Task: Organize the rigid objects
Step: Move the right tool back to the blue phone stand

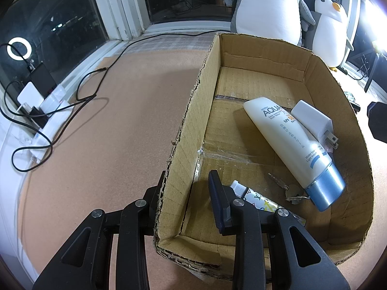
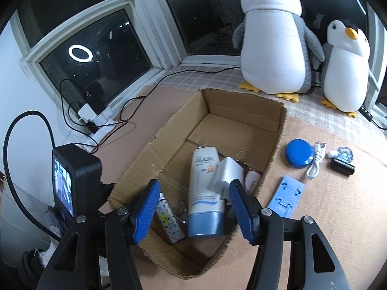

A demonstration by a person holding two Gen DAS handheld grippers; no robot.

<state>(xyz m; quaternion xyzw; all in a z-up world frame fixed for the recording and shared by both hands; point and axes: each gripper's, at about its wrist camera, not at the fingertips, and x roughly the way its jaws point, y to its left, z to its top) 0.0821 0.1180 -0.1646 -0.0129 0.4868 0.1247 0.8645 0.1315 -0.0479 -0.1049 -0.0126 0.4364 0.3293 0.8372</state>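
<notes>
Right gripper (image 2: 193, 203), jaws spread and empty, hovers over the cardboard box (image 2: 275, 130). Remaining blue card (image 2: 289, 195) lies just right of its right finger, long axis pointing away. Left gripper (image 1: 187, 188) straddles the box's left wall, jaws apart.
</notes>
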